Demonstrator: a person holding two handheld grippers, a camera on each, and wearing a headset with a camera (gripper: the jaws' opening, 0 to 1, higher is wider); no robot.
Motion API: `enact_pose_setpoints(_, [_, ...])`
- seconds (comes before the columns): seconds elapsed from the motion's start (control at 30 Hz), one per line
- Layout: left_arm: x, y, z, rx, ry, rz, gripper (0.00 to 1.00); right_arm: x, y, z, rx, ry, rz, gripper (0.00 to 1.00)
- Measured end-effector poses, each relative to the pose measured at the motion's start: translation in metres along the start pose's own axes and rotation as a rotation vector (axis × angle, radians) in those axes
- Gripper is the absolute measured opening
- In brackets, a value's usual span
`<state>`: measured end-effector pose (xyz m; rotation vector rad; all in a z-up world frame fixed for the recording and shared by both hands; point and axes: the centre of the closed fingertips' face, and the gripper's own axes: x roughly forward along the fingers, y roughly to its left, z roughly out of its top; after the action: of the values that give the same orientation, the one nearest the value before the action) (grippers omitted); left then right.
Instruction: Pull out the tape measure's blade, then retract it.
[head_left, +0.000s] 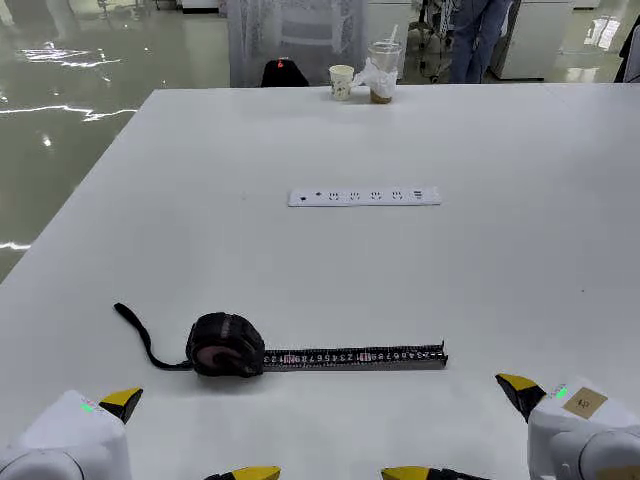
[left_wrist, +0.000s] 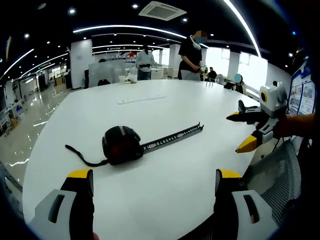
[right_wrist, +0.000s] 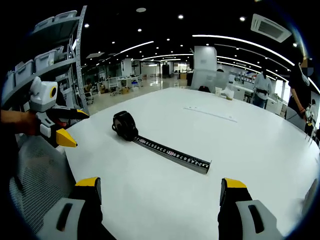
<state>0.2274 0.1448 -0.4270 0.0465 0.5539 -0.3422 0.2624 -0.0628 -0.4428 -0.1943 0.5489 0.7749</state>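
Here, the black tape measure (head_left: 225, 344) is lying on the white table (head_left: 400, 270) toward the near edge, its blade (head_left: 355, 357) stretching flat to the right. The left gripper (left_wrist: 154, 176) and right gripper (right_wrist: 160, 182) are hovering nearer, jaws spread wide apart, gripping nothing.

Bright ceiling strip light, floor (head_left: 60, 70) glare, fisheye-warped edges.

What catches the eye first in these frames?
The black tape measure lies near the front edge of the white table, its blade drawn out flat to the right. The left gripper and right gripper hang open short of it, touching nothing. A white power strip lies mid-table.
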Motion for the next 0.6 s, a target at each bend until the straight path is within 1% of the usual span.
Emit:
enact_pose_setpoints(0.13, [-0.0014,-0.0019,-0.0014,-0.004,0.002,0.009,0.99,0.0,0.0037,0.0,0.011,-0.003,0.0,0.99])
enact_pose_setpoints(0.27, [-0.0034,-0.0032,-0.0004,-0.013,-0.006,0.019,0.99,-0.001,0.0085,0.0007,0.012,-0.004,0.001,0.99])
enact_pose_setpoints(0.33, [-0.0042,-0.0044,0.0005,-0.016,-0.008,0.016,0.99,-0.0009,0.0101,0.0012,0.015,-0.006,0.008,0.99])
enact_pose_setpoints(0.6, [-0.0053,-0.0054,0.0043,-0.013,-0.017,0.02,0.99,-0.0025,0.009,0.0039,0.018,-0.01,-0.002,0.99])
